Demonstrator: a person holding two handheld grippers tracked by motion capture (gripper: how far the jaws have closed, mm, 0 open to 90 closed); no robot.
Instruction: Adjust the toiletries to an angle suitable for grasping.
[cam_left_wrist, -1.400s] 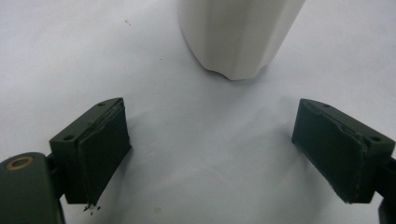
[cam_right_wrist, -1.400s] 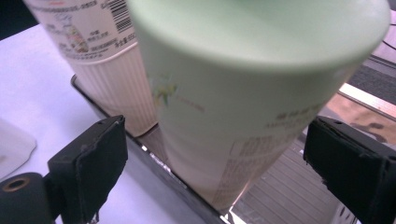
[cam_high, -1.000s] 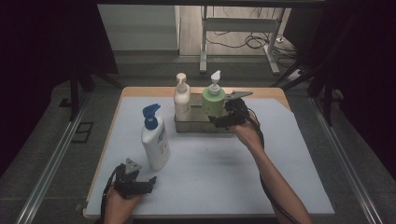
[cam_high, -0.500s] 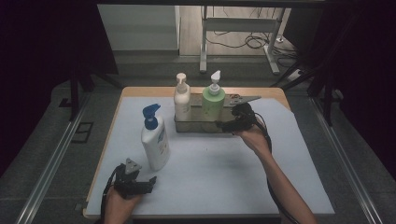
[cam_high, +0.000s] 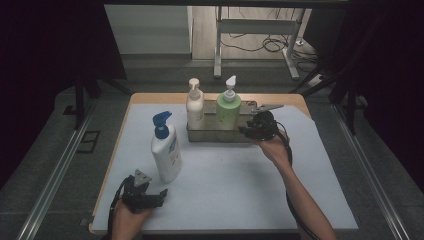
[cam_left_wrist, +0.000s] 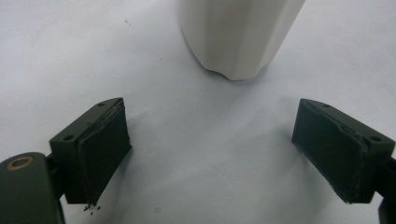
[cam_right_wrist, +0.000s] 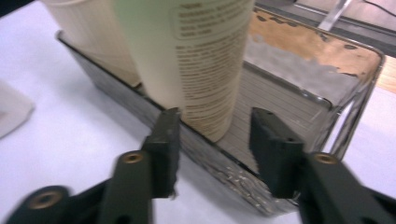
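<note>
Three pump bottles on worktop (cam_high: 230, 185): two in tray (cam_high: 220, 135), cream (cam_high: 194, 105) and green (cam_high: 228, 107); one white (cam_high: 166, 150) outside. Two hand-held grippers: right (cam_high: 248, 131) spread beside tray's right end, left (cam_high: 161, 192) spread, empty.

On my feed, a white sheet (cam_high: 230, 185) covers most of the wooden table (cam_high: 150, 98), whose bare edge shows along the back. A cream pump bottle (cam_high: 194, 107) stands upright near that back edge. Beyond the table I see a metal frame (cam_high: 218, 45) on the floor, with black cables (cam_high: 265, 45) lying beside it.
</note>
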